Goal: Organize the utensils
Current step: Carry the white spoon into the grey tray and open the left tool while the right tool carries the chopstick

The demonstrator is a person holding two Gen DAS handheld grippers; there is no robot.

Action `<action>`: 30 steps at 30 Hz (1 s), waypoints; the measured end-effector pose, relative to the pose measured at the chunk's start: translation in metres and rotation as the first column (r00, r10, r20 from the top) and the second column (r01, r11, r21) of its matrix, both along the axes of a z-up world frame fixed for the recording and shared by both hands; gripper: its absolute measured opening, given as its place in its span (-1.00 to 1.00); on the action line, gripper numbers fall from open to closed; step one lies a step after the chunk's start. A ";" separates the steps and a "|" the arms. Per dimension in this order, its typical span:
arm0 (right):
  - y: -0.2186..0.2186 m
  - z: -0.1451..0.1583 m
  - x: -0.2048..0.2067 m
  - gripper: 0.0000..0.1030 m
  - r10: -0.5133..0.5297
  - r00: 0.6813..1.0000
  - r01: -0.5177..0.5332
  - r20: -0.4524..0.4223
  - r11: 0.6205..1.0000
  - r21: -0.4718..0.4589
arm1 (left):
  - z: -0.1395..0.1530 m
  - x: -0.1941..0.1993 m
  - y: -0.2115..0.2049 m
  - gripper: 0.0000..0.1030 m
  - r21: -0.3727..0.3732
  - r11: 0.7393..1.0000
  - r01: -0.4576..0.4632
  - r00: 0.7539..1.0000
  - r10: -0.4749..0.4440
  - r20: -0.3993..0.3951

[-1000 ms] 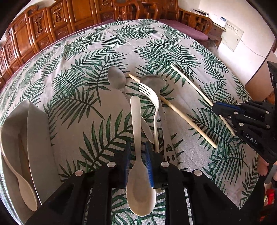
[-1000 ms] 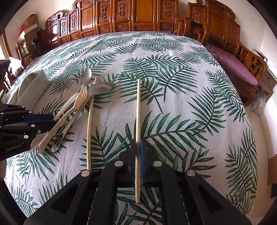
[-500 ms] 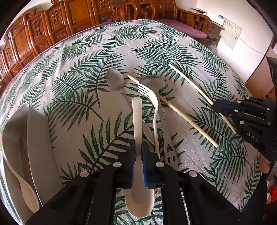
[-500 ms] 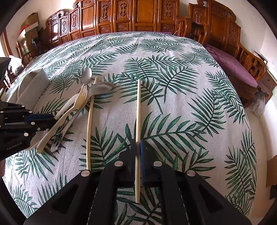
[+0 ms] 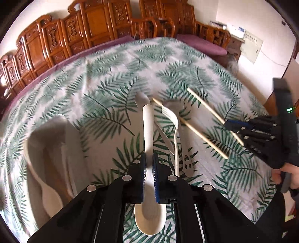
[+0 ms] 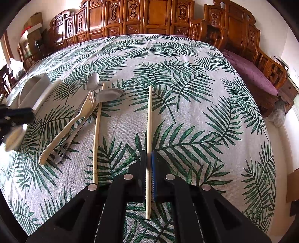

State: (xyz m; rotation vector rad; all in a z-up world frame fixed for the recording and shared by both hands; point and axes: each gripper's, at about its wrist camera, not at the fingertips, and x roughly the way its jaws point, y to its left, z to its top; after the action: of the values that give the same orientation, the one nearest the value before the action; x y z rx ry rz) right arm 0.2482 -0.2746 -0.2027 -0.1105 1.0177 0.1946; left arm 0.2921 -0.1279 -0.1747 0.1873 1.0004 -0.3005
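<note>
My left gripper [image 5: 148, 158] is shut on a cream spoon [image 5: 148, 130], handle pointing forward, lifted above the cloth. My right gripper [image 6: 149, 158] is shut on a wooden chopstick [image 6: 149, 121]; it shows in the left wrist view [image 5: 205, 106]. A second chopstick [image 6: 97, 129], a cream fork [image 6: 74, 119] and two metal spoons [image 6: 108, 94] lie on the palm-leaf tablecloth. A white tray [image 5: 46, 134] at the left holds another cream spoon [image 5: 43, 185].
Carved wooden chairs [image 6: 149, 16] ring the far side of the table. A purple-cushioned bench [image 6: 250, 72] stands at the right. The tray also shows in the right wrist view [image 6: 35, 89], with the left gripper [image 6: 15, 115] in front of it.
My left gripper closed on the cream spoon and raised it off the pile, swinging left toward the tray. The right gripper stays shut on its chopstick, barely moved.
</note>
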 end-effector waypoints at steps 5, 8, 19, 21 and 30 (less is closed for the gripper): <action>-0.005 0.012 -0.001 -0.89 -0.012 0.999 0.012 0.035 1.000 0.011 | 0.025 -0.014 0.018 -0.88 -0.032 0.999 -0.012 0.999 0.014 0.047; -0.007 0.024 -0.001 -0.89 -0.016 0.998 0.015 0.060 1.000 0.027 | 0.032 -0.019 0.028 -0.87 -0.044 0.999 -0.023 0.998 0.025 0.062; 0.007 0.050 -0.005 -0.89 0.012 0.995 -0.019 0.099 0.998 0.068 | 0.041 -0.029 0.064 -0.87 -0.055 0.996 -0.073 0.993 0.077 0.084; 0.014 0.054 -0.008 -0.89 0.026 0.994 -0.033 0.106 0.997 0.072 | 0.043 -0.030 0.071 -0.87 -0.052 0.995 -0.082 0.992 0.087 0.088; 0.056 0.071 -0.023 -0.89 0.119 0.984 -0.130 0.130 0.988 0.082 | 0.050 -0.036 0.105 -0.87 -0.054 0.990 -0.127 0.986 0.132 0.104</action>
State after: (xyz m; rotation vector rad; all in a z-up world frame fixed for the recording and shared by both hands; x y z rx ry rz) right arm 0.2249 -0.2188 -0.1317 -0.1034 0.8767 0.3437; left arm 0.2560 -0.0226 -0.1244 0.0938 0.8938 -0.1934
